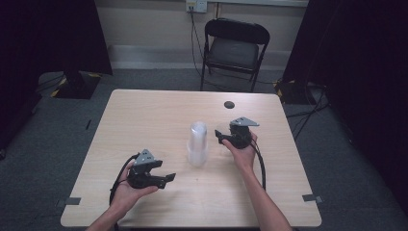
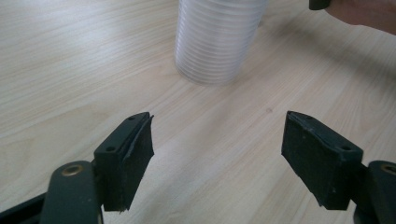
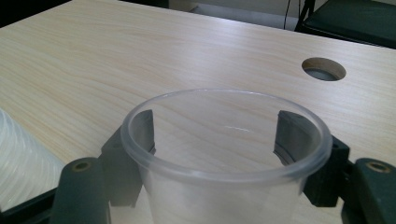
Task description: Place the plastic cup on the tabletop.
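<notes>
A tall stack of clear ribbed plastic cups stands upside down mid-table; it looms just ahead in the left gripper view. To its right, my right gripper holds a single clear cup upright, close over the tabletop. In the right gripper view both pads sit against the outside of that cup, one on each side, below its round rim, so my right gripper is shut on it. My left gripper rests low at the front left, jaws open and nothing between them.
The wooden table has a round cable hole near its far edge, also in the right gripper view. A black folding chair stands behind the table. Bare wood lies left of the stack.
</notes>
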Available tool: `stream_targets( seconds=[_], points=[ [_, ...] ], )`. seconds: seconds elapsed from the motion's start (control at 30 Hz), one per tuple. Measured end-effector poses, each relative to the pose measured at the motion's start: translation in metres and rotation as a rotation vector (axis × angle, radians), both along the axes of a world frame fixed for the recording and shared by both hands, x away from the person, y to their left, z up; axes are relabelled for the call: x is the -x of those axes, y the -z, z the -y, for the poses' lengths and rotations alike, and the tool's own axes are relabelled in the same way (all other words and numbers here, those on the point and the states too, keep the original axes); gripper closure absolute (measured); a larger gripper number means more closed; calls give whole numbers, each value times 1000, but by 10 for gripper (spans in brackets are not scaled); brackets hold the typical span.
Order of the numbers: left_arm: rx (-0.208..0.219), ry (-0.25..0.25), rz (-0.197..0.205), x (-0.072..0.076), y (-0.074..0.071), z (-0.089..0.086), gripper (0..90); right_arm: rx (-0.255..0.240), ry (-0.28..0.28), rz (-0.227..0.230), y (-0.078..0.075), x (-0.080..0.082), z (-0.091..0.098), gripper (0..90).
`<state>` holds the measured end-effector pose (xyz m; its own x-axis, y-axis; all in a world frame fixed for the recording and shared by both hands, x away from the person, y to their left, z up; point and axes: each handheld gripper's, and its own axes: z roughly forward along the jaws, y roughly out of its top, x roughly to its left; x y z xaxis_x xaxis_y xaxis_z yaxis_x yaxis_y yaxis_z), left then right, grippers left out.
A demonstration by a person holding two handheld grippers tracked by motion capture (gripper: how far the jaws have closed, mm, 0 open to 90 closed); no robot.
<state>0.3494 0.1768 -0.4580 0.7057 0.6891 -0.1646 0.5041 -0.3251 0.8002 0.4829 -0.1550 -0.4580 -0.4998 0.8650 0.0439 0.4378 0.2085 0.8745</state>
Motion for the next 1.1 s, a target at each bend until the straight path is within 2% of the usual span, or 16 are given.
stream_targets(
  seconds=[0.23,0.27,0.43,0.83,1.1],
  points=[
    [-1,0,-2,0,0,0,248,-4,-12,2,1,1,0,277],
    [-2,-2,-4,0,0,-1,248,8,-19,0,3,3,1,272],
    [0,-7,-5,-1,0,-1,248,-10,-11,0,5,9,8,272],
    [0,-6,-1,-1,0,-1,248,-9,-19,-10,7,29,18,278],
    [8,-13,-1,-1,0,-1,248,6,-20,-22,10,34,21,278]
  ],
)
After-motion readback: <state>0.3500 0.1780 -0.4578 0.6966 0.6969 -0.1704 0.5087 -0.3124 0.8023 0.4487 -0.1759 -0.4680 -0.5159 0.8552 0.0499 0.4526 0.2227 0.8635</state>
